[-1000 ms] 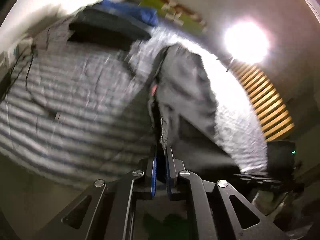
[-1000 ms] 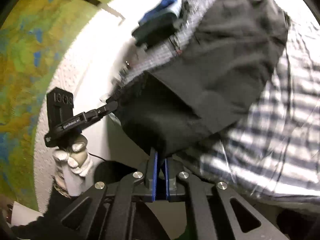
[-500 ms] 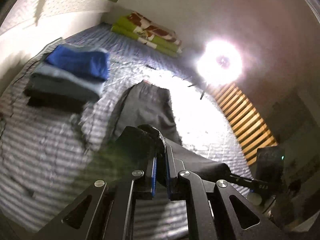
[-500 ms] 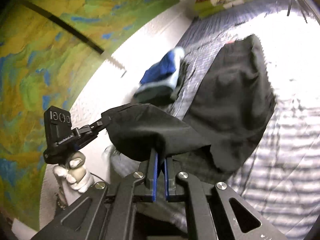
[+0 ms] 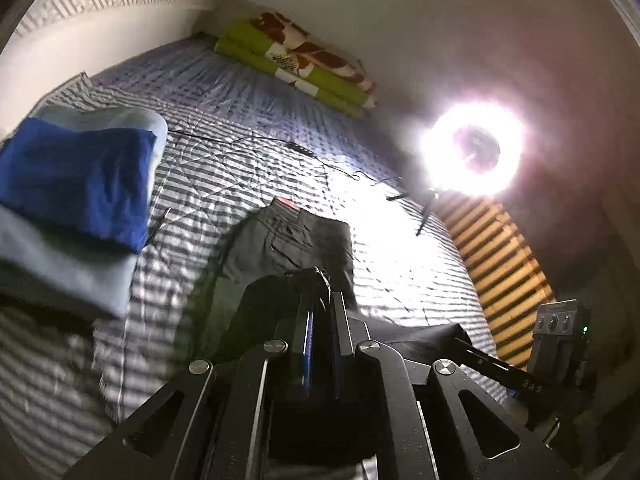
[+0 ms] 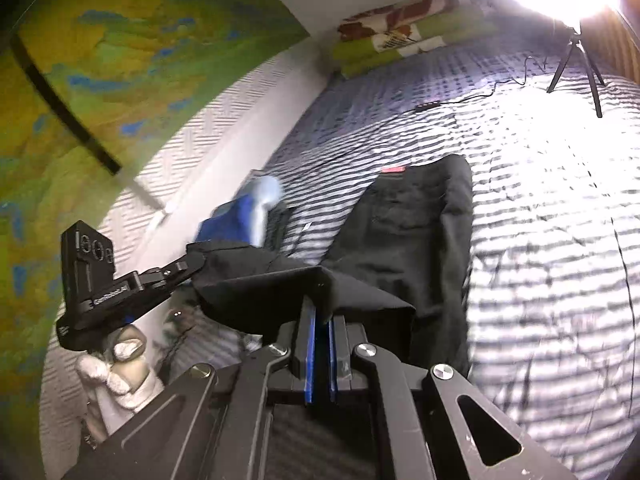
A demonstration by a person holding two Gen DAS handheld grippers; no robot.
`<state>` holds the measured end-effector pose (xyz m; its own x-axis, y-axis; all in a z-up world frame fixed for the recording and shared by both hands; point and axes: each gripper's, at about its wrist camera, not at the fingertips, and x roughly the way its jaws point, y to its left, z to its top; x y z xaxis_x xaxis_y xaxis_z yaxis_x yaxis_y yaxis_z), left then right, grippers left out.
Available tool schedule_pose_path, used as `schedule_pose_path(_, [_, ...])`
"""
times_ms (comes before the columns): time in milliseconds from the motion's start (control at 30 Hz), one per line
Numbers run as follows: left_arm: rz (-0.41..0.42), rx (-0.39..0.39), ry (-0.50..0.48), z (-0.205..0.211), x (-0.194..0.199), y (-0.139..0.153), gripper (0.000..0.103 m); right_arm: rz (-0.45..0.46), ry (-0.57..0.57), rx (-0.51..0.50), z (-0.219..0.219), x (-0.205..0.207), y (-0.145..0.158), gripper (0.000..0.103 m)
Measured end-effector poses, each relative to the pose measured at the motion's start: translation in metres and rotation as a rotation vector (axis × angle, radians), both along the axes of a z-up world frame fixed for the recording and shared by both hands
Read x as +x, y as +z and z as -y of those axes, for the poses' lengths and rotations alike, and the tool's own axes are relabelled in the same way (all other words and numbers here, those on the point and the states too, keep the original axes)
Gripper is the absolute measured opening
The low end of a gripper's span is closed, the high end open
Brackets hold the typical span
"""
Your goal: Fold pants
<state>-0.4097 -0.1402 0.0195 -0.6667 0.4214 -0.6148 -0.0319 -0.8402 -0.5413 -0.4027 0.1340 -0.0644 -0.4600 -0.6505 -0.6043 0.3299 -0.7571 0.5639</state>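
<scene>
Pinching dark matte pants (image 6: 412,240) — both grippers (image 6: 320,308) clamped on the hem.

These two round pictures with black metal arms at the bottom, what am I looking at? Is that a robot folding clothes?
No robot: a person holds a hand tool, a two-finger gripper, in each hand. Each gripper carries a wide-angle camera looking forward along its fingers, so each picture is taken from one tool. In the left one you see the left gripper; in the right one, the right gripper, plus the other tool held in a gloved hand. Both grippers are shut on one end of the black pants, lifting it while the rest lies on the striped bed cover. Also on the bed: a stack of folded clothes, a green patterned blanket by the wall, and a bright ring light on a tripod.
</scene>
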Motion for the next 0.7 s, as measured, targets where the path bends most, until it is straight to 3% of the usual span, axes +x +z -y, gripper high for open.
schedule_pose_path(267, [0.092, -0.006, 0.014, 0.001, -0.095, -0.070, 0.007, 0.083, -0.052, 0.052, -0.001, -0.085, -0.058, 0.005])
schedule_pose_path(600, [0.131, -0.043, 0.037, -0.013, -0.150, -0.122, 0.008, 0.170, -0.085, 0.056, -0.011, -0.143, -0.107, 0.006])
schedule_pose_path(667, [0.130, -0.047, 0.074, -0.013, -0.154, -0.123, 0.018, 0.211, -0.076, 0.051, -0.013, -0.153, -0.113, 0.009])
schedule_pose_path(700, [0.137, -0.043, 0.086, -0.010, -0.155, -0.122, 0.035, 0.238, -0.068, 0.033, -0.016, -0.159, -0.114, 0.014])
